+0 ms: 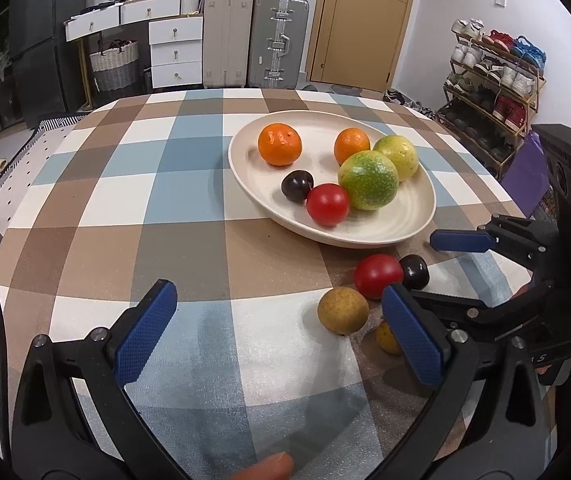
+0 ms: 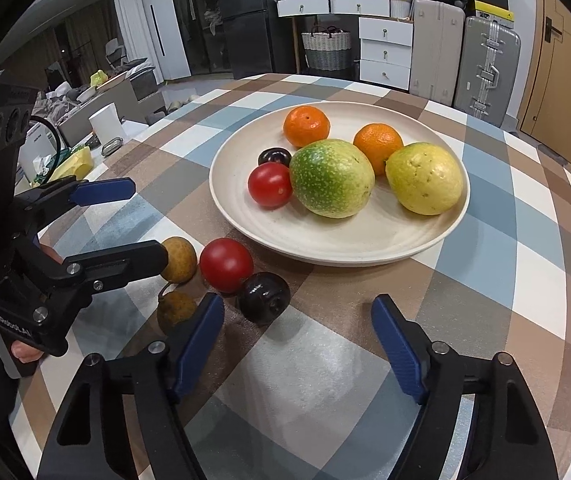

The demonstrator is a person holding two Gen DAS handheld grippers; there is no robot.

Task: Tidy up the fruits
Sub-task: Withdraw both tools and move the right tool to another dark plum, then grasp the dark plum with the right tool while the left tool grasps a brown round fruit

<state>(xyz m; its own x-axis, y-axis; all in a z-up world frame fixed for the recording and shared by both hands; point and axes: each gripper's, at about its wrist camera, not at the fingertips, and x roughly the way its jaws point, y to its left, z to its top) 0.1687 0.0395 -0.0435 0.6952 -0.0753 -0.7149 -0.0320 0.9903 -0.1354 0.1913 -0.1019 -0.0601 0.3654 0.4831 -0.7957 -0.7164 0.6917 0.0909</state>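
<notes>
Between my half-open, empty right claw (image 2: 297,344) pads, near the plate (image 2: 365,248): dark plum (image 2: 263,296), smooth, soft; grip its widest girth gently.

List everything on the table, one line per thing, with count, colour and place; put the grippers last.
plate: one, cream, middle of the checked tablecloth
oranges: two, orange, far side of the plate
large green-yellow fruits: two, one greener, one yellower, on the plate
red tomato on plate: one, red, beside the greener fruit
dark plum on plate: one, dark purple, behind that tomato
loose tomato: one, red, on the cloth before the plate
loose plum: one, dark, touching the loose tomato
small brown fruits: two, yellow-brown, on the cloth
left gripper: black, blue pads, open, empty
right gripper: same, open, empty
</notes>
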